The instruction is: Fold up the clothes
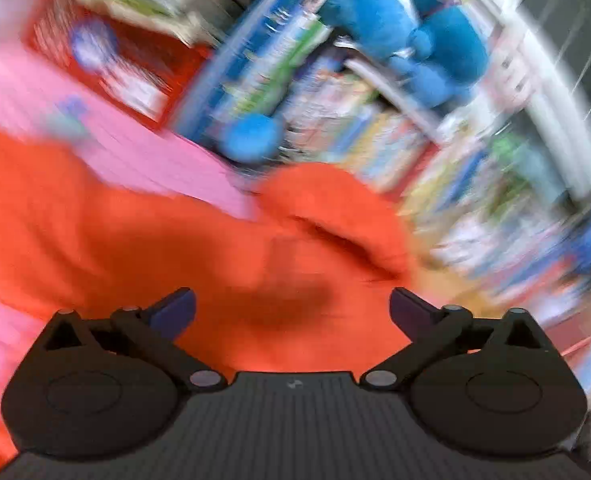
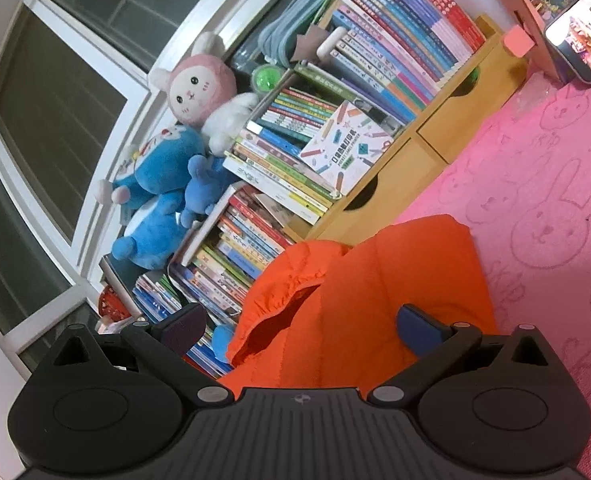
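An orange puffy garment (image 1: 135, 240) lies spread on a pink rabbit-print mat (image 1: 143, 152); this left wrist view is heavily motion-blurred. My left gripper (image 1: 291, 304) hovers over the garment with its jaws wide apart, and nothing is pinched between its blue pads. In the right wrist view the same orange garment (image 2: 395, 272) shows a gathered cuff or hem opening toward the left. My right gripper (image 2: 299, 320) is open too, straddling that part of the cloth, and its pads do not press on it.
A wooden bookshelf (image 2: 295, 160) crammed with books and small drawers (image 2: 435, 148) borders the mat (image 2: 535, 184). Blue plush toys (image 2: 159, 200) and a pink rabbit plush (image 2: 199, 84) lean by a white-framed window (image 2: 55, 100). A lit phone (image 2: 583, 36) stands at the far right.
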